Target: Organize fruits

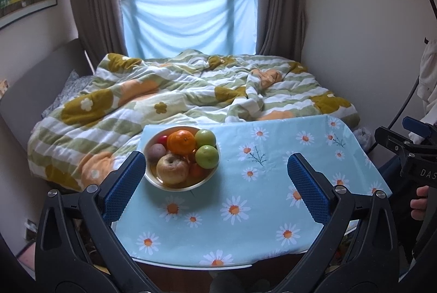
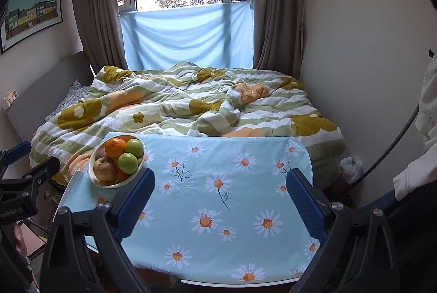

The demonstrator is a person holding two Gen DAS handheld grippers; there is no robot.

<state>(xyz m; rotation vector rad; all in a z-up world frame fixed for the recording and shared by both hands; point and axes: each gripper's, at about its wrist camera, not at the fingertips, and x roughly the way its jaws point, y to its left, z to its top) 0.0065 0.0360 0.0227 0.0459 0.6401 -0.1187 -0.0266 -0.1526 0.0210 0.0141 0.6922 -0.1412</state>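
We hold both grippers level above the daisy-cloth table [image 2: 218, 211], left gripper [image 1: 215, 183] and right gripper [image 2: 220, 200] with jaws wide apart, empty. The fruit bowl [image 1: 153, 178] sits at the table's far-left corner, orange [image 1: 181, 142] topmost.

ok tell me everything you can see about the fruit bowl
The bowl is round, shallow, pale cream and glossy. It sits upright on the daisy-print tablecloth near the table's far left corner, beside the bed. It is heaped with an orange, two green apples, a brownish apple and smaller reddish fruit. No hand-held gripper touches it.
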